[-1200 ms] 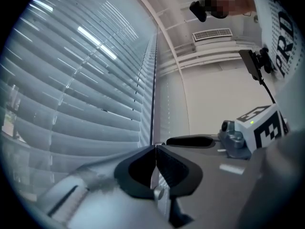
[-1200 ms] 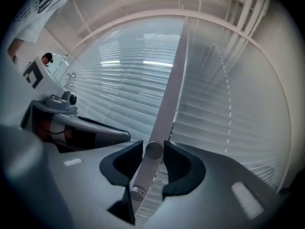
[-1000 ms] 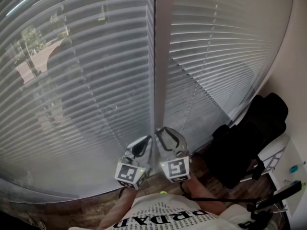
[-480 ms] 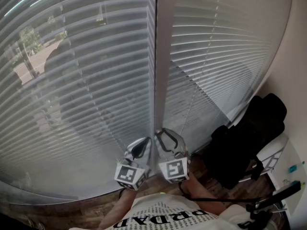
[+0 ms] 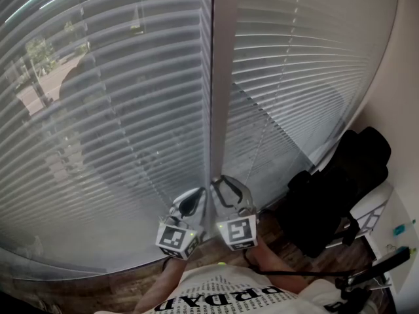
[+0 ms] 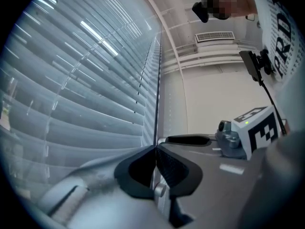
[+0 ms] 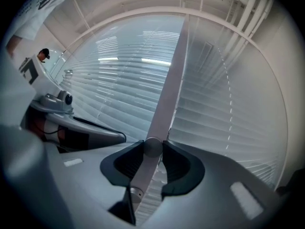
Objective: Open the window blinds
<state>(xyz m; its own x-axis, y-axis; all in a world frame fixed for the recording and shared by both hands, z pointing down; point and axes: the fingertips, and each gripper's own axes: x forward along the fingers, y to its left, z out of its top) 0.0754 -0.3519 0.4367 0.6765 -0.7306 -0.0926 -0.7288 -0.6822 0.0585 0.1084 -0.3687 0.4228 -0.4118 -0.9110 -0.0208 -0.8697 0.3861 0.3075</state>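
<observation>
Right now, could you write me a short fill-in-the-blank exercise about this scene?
1. The jaws that meet at their tips belong to the ___.
2. The pale rod sits between the jaws of the ___.
3. ___ blinds hang side by side.
Missing words: left gripper; right gripper, whose jaws have just been closing; two.

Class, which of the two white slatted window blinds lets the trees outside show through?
The left white slatted blind, left of the pale centre post: a tree shows between its slats, while the right blind shows only pale slats.
</observation>
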